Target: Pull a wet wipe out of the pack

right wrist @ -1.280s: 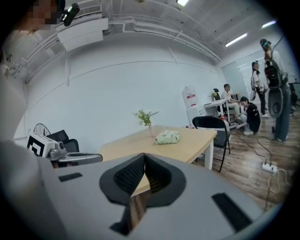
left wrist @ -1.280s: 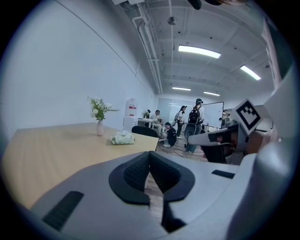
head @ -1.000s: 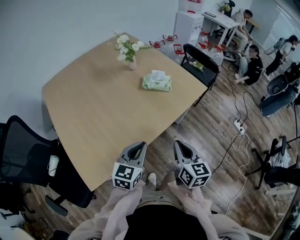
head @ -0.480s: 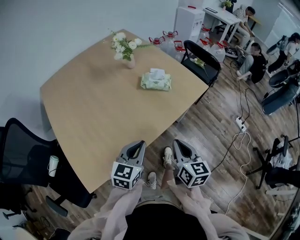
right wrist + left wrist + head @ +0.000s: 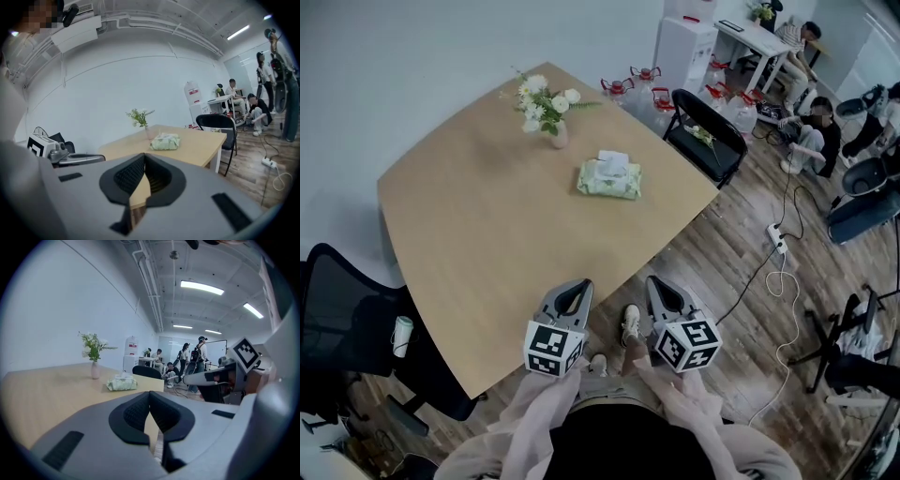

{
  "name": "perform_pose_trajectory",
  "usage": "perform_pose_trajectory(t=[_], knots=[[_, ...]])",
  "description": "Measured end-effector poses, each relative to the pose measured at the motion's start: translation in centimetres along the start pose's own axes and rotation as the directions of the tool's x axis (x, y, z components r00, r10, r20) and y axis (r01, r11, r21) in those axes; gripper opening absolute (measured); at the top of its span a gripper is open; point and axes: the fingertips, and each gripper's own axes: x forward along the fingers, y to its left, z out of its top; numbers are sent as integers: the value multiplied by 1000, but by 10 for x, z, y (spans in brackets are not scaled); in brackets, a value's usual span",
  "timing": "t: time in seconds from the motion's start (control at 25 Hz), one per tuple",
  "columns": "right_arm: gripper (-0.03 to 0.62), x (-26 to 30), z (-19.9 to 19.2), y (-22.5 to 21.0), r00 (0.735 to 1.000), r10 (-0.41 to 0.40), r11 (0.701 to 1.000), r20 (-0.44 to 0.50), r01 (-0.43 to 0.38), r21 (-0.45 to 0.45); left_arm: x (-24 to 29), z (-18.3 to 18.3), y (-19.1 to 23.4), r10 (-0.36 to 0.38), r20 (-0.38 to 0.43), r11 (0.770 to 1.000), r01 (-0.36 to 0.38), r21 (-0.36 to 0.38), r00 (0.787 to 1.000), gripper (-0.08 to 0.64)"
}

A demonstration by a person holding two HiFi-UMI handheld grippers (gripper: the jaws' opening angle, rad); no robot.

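Observation:
The pale green wet wipe pack (image 5: pixel 608 178) lies on the far half of the wooden table (image 5: pixel 487 244), a white wipe sticking up from its top. It also shows small and distant in the left gripper view (image 5: pixel 121 383) and the right gripper view (image 5: pixel 165 141). My left gripper (image 5: pixel 577 285) hovers over the table's near corner, jaws shut and empty (image 5: pixel 149 393). My right gripper (image 5: pixel 659 281) is level with it, just off the table edge above the floor, also shut and empty (image 5: pixel 144 155). Both point toward the pack, well short of it.
A vase of white flowers (image 5: pixel 547 108) stands behind the pack. A black folding chair (image 5: pixel 703 127) sits at the table's far right side, an office chair (image 5: pixel 347 309) at its left. Water jugs (image 5: pixel 639 80), a power strip with cables (image 5: pixel 776 239) and seated people lie beyond.
Both grippers and the person have advanced toward the table, so the pack sits a little nearer in the head view. A shoe has stepped forward between the grippers. Jaws unchanged.

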Motion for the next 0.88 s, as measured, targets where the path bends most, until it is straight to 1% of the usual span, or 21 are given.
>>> perform_pose_trajectory(t=[0.44,0.88], knots=[[12,51,25,-33,999,42,999,-32,-43,-12,53,18,25,40,-6,999,-40,-17,999,11],[12,99,42,-61,991,109,994,-73,-111,-23,95,29,50,112,-20,993,-112,-45,994,11]])
